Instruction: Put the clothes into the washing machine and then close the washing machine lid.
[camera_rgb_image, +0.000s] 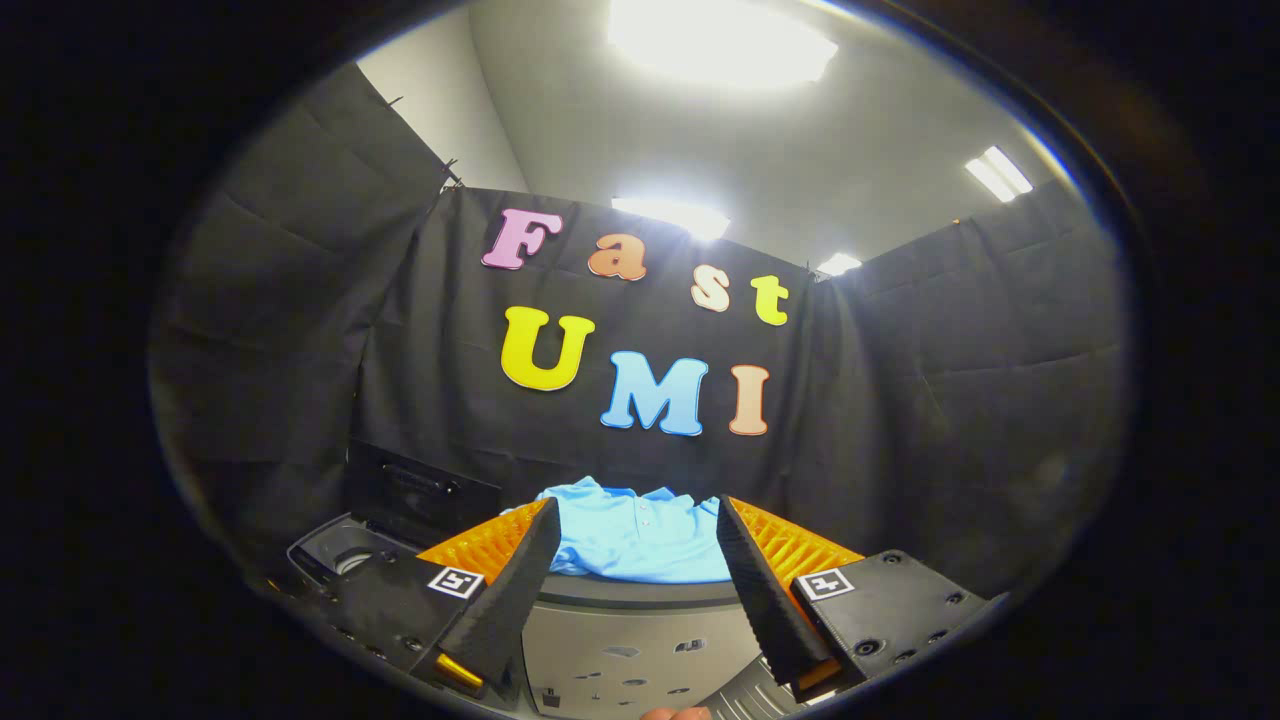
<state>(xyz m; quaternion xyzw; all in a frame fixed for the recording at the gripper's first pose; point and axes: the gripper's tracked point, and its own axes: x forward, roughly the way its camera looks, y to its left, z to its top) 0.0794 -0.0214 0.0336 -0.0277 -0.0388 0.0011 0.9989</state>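
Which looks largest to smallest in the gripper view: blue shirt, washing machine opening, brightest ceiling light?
1. Blue shirt, lying beyond the open fingers.
2. Brightest ceiling light, though glare swells it.
3. Washing machine opening, partly hidden by a finger.

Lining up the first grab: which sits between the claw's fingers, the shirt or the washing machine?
The blue shirt, just beyond the open claw; the washing machine, lid up, sits outside the left finger.

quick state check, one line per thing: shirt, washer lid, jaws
blue shirt: lying rumpled on a grey surface, beyond the fingertips, not gripped
washing machine: lid raised, tub open, off to the left of the shirt
gripper: jaws open, wide apart, nothing between them
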